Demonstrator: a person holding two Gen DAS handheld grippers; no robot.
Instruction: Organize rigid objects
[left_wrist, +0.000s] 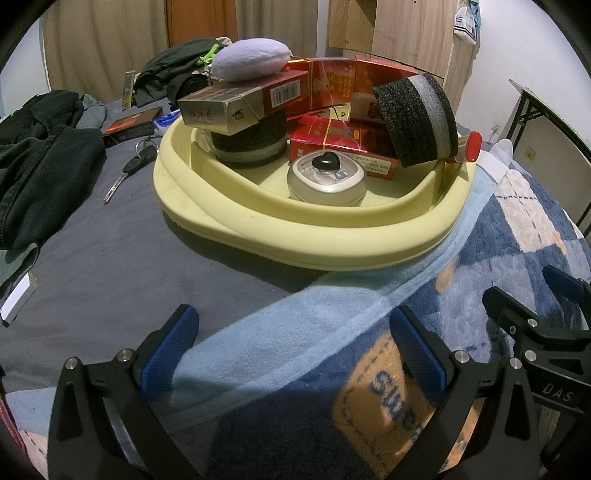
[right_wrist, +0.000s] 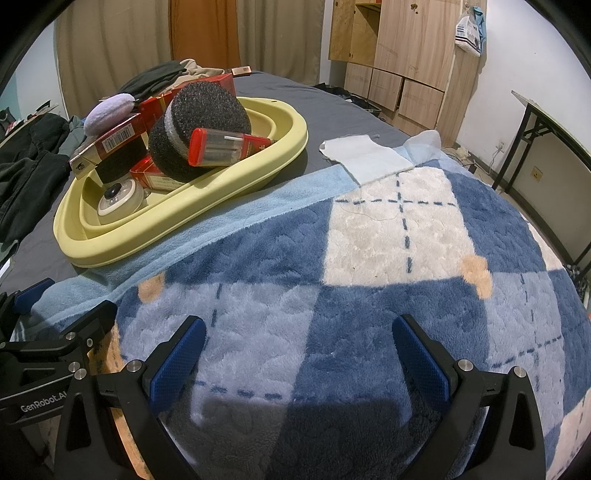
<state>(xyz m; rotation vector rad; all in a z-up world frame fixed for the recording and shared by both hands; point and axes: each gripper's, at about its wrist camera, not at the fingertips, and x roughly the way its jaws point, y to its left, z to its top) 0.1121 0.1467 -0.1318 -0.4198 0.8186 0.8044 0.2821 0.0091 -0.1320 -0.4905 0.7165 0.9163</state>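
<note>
A pale yellow basin (left_wrist: 280, 236) (right_wrist: 110, 254) sits on the bed, piled with red cigarette boxes (left_wrist: 332, 88), two black foam cylinders (left_wrist: 417, 118) (right_wrist: 199, 122), a round tin (left_wrist: 327, 181) with a black heart on its lid, a lilac pouch (left_wrist: 251, 59) (right_wrist: 107, 110) and a red-capped clear case (right_wrist: 218, 147). My left gripper (left_wrist: 295, 354) is open and empty, low over the blanket in front of the basin. My right gripper (right_wrist: 299, 358) is open and empty over the checked blanket (right_wrist: 369, 258), to the right of the basin; it also shows in the left wrist view (left_wrist: 532, 295).
A key (left_wrist: 129, 170), a dark box (left_wrist: 131, 125) and dark clothes (left_wrist: 40, 166) lie left of the basin on the grey sheet. A white cloth (right_wrist: 365, 155) lies behind the blanket. Wooden cupboards (right_wrist: 399, 55) and a folding table (right_wrist: 546, 122) stand at the right.
</note>
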